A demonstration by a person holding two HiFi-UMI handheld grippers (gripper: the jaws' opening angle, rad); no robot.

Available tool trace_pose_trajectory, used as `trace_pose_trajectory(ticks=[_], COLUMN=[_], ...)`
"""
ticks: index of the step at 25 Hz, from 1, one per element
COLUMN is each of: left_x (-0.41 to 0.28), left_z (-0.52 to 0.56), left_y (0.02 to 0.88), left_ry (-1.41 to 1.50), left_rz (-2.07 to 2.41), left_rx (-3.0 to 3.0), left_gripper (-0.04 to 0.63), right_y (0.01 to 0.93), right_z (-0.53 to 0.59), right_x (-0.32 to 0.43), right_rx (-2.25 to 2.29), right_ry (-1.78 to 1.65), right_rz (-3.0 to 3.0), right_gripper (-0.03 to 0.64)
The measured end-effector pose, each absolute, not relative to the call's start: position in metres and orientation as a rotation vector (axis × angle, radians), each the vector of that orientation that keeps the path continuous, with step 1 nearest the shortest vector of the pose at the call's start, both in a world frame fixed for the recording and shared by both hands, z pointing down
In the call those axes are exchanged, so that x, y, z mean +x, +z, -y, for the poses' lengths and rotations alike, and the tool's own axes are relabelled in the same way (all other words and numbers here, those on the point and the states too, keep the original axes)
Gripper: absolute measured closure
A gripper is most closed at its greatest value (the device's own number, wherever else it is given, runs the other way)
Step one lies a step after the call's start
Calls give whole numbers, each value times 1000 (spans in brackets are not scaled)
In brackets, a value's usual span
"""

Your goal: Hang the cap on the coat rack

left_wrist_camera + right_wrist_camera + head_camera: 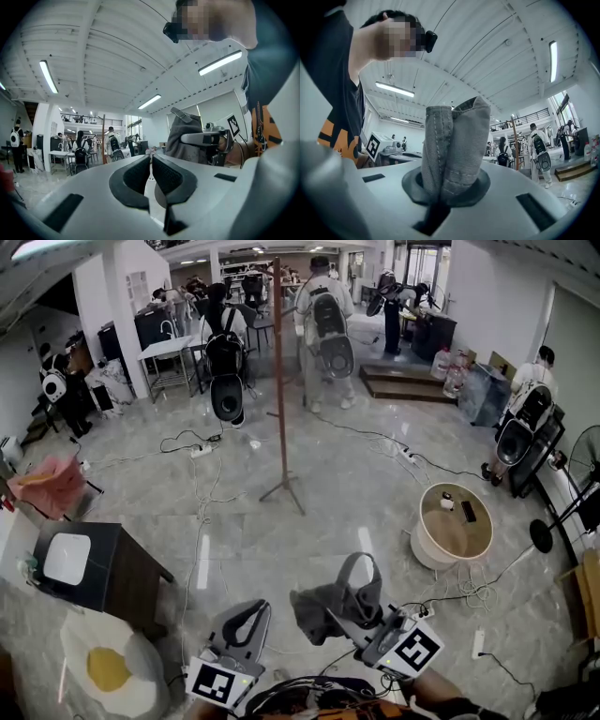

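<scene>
Holding the cap firmly, our right gripper has its fingers pinched in on a bunched fold of grey fabric. The cloth stands up straight out of the pads, stitching showing along one edge. On the left gripper the fingers are narrow, with just a thin slit between the dark pads, and they grip nothing.

From the head view, we see both grippers low and close to our body, side by side. The cap droops from the right one above the floor, and its strap loop arches up over the crumpled crown.

The rack is well apart from us, straight ahead. It is a thin brown pole, upright on a spread foot, and the cap is not on it.

To our right is a round table with a couple of small dark things on top. To our left we have a dark table carrying a white tray, and an egg-shaped mat lies just beside it. Cables trail across the shiny floor. Beyond the rack, people with backpacks stand among desks.
</scene>
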State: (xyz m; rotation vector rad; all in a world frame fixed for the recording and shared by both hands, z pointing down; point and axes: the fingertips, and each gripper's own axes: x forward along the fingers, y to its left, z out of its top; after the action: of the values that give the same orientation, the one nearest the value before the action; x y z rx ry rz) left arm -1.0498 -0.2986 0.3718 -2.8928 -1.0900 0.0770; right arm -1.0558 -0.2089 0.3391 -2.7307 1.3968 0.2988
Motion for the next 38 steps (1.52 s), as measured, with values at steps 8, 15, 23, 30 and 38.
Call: trace_pose_trajectory(ticks=[8,15,23,30,38], left_x=[-1048,-1048,-1051,-1031,-944], left_z=[268,224,178,173,194], left_y=[366,361,355,362,362], left_ry=[86,107,126,89,118], left_rz=[1114,1111,1072,1060,1101], left_rx=[-2869,-2843,-2851,-2840,-2858], left_gripper=[555,555,555,555,555], right_y=[343,345,348,353,341], right_z=[177,134,94,84,117], right_x=[-1054,-1058,-1052,-1025,-945], right_rx=[-2750,-2753,-2718,-2718,-2737], right_ry=[254,242,252,255,226], right_rz=[-1357,-1363,-1423,-1455,-1468], right_gripper=[582,581,581,581,581])
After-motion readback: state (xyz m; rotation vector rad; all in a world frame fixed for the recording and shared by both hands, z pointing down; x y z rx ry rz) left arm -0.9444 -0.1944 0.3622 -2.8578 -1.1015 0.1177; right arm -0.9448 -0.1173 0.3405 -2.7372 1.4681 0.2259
